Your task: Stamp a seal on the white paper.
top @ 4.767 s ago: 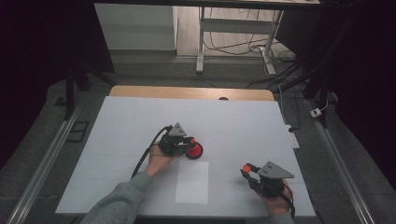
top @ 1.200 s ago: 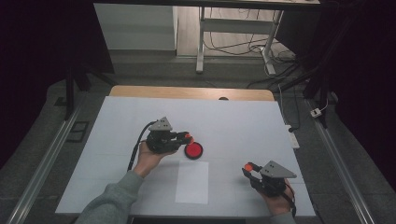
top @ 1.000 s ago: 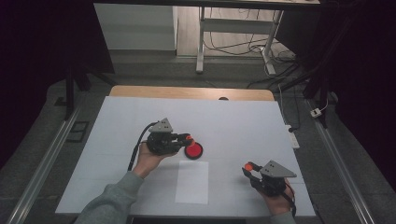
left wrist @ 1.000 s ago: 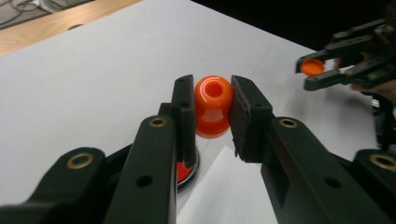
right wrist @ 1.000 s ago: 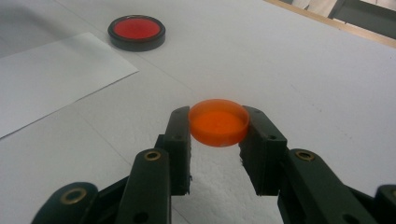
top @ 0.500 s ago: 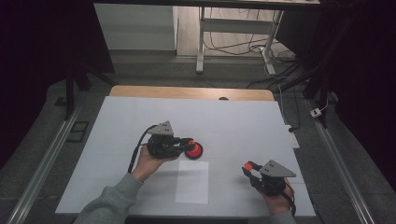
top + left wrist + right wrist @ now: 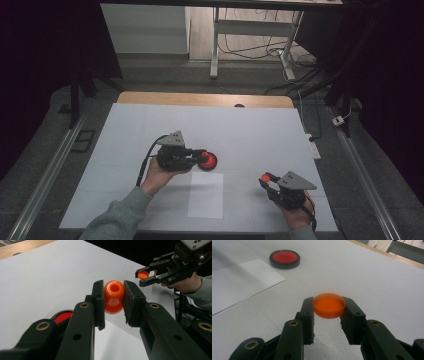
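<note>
My left gripper (image 7: pixel 113 296) is shut on a small orange bottle-shaped piece (image 7: pixel 114 300) with a round hole in its top, held just above the table. In the high view this gripper (image 7: pixel 200 156) sits left of centre, its tips beside a red disc in a black ring (image 7: pixel 208 161) that lies on the table. My right gripper (image 7: pixel 328 309) is shut on a flat orange cap (image 7: pixel 329 304), held level by its rim. The high view shows the right gripper (image 7: pixel 266 180) near the front right, apart from the left one.
A white sheet of paper (image 7: pixel 206 194) lies on the white table top (image 7: pixel 260 130) between the two hands. The red disc (image 7: pixel 284 258) lies beyond the sheet's corner. A wooden strip (image 7: pixel 200 99) edges the far side. Dark floor and metal rails flank the table.
Since the oldest frame my left gripper has drawn a little to the left with the orange piece. Over the last second neither hand has visibly moved.
</note>
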### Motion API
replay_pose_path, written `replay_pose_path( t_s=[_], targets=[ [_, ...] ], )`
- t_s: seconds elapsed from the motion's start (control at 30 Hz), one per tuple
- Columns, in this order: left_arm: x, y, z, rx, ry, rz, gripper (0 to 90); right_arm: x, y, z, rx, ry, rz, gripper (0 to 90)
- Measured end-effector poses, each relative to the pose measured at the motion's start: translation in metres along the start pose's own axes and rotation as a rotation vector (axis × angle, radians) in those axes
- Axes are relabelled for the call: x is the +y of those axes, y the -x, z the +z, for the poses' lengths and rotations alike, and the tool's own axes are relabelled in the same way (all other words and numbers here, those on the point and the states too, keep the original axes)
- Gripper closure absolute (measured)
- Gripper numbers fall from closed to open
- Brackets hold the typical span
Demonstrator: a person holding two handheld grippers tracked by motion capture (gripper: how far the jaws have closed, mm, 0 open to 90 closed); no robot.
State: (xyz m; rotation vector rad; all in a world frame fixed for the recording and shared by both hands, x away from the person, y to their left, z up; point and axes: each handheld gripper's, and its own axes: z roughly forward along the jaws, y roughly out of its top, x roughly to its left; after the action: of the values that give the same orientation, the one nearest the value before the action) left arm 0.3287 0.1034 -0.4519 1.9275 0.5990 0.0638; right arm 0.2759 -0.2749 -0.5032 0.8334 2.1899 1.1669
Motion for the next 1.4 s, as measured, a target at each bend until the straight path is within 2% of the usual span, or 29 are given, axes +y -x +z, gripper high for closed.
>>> replay_pose_path(
  t_s=[0.3, 0.7, 1.4],
  targets=[
    [-0.002, 0.002, 0.001, -0.010, -0.017, 0.003, 72.0, 0.000, 0.000, 0.000, 0.000, 0.000, 0.000, 64.4],
    [-0.010, 0.008, 0.005, -0.026, -0.067, 0.016, 72.1, 0.000, 0.000, 0.002, 0.005, -0.002, 0.001, 64.4],
    [-0.019, 0.013, 0.010, -0.029, -0.105, 0.028, 72.0, 0.000, 0.000, 0.004, 0.012, -0.007, -0.005, 64.4]
  ],
)
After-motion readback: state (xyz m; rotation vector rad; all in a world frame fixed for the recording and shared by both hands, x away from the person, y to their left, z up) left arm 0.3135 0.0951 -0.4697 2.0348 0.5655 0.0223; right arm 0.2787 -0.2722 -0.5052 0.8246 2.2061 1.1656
